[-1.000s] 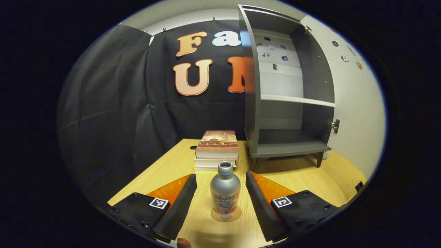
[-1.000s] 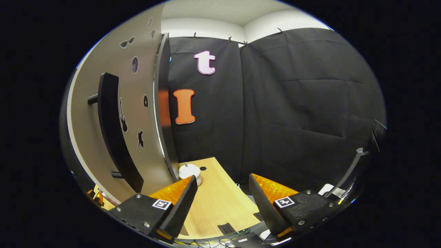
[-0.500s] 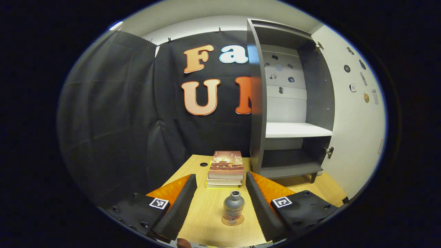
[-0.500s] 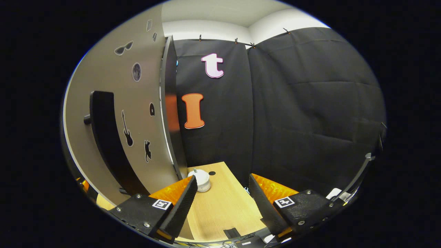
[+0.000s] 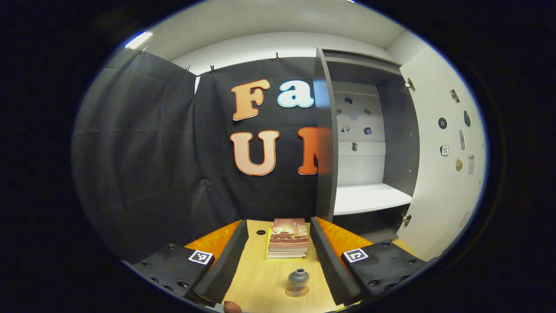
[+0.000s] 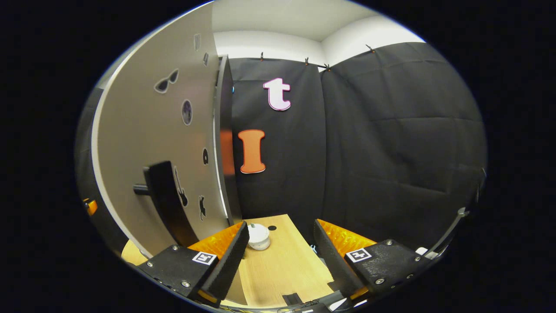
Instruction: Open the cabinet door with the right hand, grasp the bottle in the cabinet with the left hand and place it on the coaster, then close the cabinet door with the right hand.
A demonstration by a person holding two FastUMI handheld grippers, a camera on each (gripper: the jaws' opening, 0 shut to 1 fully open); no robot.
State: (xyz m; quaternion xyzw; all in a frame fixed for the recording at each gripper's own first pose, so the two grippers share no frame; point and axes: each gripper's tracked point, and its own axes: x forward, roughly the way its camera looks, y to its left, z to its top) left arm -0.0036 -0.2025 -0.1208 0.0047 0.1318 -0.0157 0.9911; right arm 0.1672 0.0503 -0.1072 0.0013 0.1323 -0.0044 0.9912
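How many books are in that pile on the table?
3 that I can count, stacked in one pile behind the bottle and left of the open cabinet: two with pale page edges, one thin yellow one at the bottom. Another could be hidden.

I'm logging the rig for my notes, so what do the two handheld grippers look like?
Left gripper and right gripper match: black bolted mounts, each carrying a small square black-and-white marker, and two long wedge-shaped fingers with ribbed inner faces.

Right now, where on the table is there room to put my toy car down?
Bare wood lies between the bottle on its coaster and the book stack. More shows in the right gripper view, in front of the white object. It's crowded near the cabinet.
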